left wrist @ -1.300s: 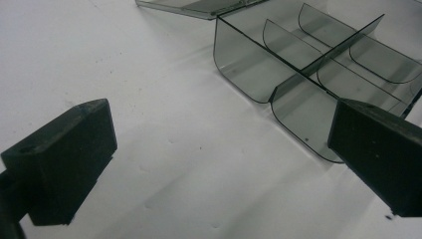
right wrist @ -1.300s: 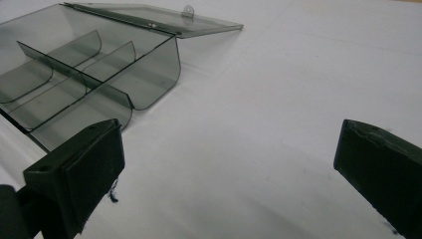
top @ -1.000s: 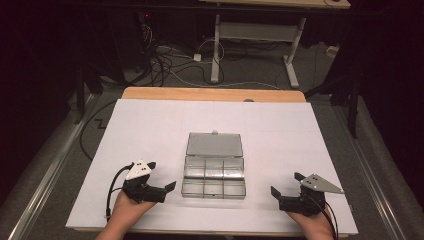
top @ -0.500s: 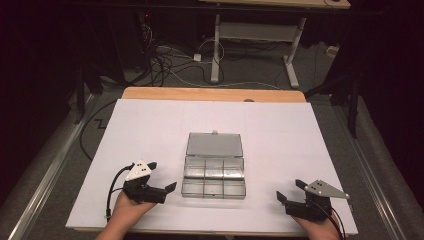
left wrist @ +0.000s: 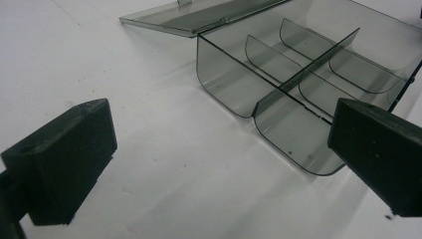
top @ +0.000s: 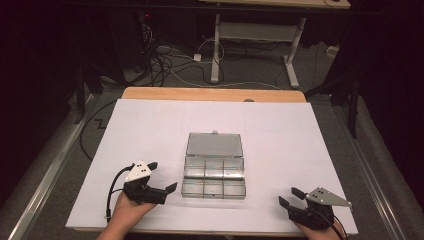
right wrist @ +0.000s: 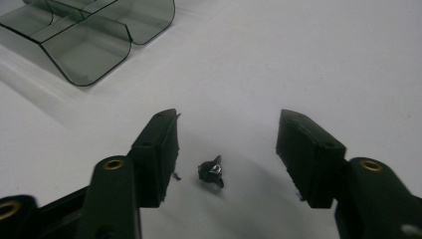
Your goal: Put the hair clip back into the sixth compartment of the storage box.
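Two grippers low on the white bench. Left gripper, jaws spread wide, just left of the open clear compartment box at bench centre. Right gripper, jaws apart, straddles a small dark part near the front edge.

Compartment box mid-table; left tongs beside it; small part between right tongs.

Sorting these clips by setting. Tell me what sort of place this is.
Probably a lab or recording workspace rather than a home. A white-covered table stands in a dark room, loose cables run over the floor behind it, and a person works a handheld left claw and right claw beside a clear compartment box.
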`<state>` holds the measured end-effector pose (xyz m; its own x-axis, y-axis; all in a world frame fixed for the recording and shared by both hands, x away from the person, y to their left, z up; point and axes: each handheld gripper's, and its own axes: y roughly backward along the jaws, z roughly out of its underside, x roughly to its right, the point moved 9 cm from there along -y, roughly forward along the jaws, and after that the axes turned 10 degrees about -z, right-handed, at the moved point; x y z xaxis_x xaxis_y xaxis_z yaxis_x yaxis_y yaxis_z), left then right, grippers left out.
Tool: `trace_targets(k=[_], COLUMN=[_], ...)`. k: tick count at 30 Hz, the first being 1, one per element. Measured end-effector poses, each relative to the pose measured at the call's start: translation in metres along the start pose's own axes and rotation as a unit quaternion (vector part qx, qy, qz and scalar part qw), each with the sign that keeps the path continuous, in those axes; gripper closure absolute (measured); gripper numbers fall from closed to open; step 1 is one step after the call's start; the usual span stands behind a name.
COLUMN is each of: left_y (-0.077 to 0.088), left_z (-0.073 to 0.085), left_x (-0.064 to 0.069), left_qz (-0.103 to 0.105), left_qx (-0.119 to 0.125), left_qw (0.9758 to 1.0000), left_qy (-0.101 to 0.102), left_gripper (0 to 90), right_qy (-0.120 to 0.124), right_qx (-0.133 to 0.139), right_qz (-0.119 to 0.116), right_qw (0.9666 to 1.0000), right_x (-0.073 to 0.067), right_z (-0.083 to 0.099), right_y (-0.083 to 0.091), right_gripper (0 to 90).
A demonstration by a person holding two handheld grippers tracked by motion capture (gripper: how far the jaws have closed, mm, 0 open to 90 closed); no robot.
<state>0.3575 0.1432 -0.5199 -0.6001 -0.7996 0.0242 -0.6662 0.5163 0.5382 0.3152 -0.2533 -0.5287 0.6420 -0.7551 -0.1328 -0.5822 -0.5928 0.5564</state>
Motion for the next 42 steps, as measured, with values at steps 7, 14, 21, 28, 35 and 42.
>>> trace_targets(k=[7, 14, 21, 28, 35, 42], left_y=[0.001, 0.0, 0.0, 0.0, -0.003, -0.006], left_z=[0.0, 0.0, -0.001, -0.001, 0.001, 0.005], left_x=[-0.001, -0.001, 0.0, 0.001, 0.0, 0.002], left_qz=[0.003, 0.003, 0.004, 0.005, 0.005, 0.011], left_qx=[-0.001, 0.002, 0.003, 0.004, 0.006, 0.006], left_qw=[1.0, 1.0, 1.0, 1.0, 1.0, 0.9998], left_qy=[0.002, 0.004, 0.002, 0.001, 0.001, -0.012], left_gripper=[0.0, 0.0, 0.0, 0.0, 0.0, 0.0], right_qy=[0.007, 0.007, 0.017, 0.029, 0.029, 0.03], right_qx=[-0.014, -0.028, -0.032, -0.036, -0.032, -0.032], right_qz=[-0.008, -0.011, -0.013, -0.008, -0.007, -0.007], right_qw=[0.9998, 0.9995, 0.9992, 0.9989, 0.999, 0.999], right_x=[-0.003, -0.005, -0.005, -0.006, -0.005, -0.005], right_z=[0.004, 0.009, 0.012, 0.012, 0.012, 0.013], right_y=[-0.001, -0.002, -0.002, -0.003, -0.004, -0.004], right_gripper=[61.3, 69.7, 75.7, 76.7, 78.1, 80.0])
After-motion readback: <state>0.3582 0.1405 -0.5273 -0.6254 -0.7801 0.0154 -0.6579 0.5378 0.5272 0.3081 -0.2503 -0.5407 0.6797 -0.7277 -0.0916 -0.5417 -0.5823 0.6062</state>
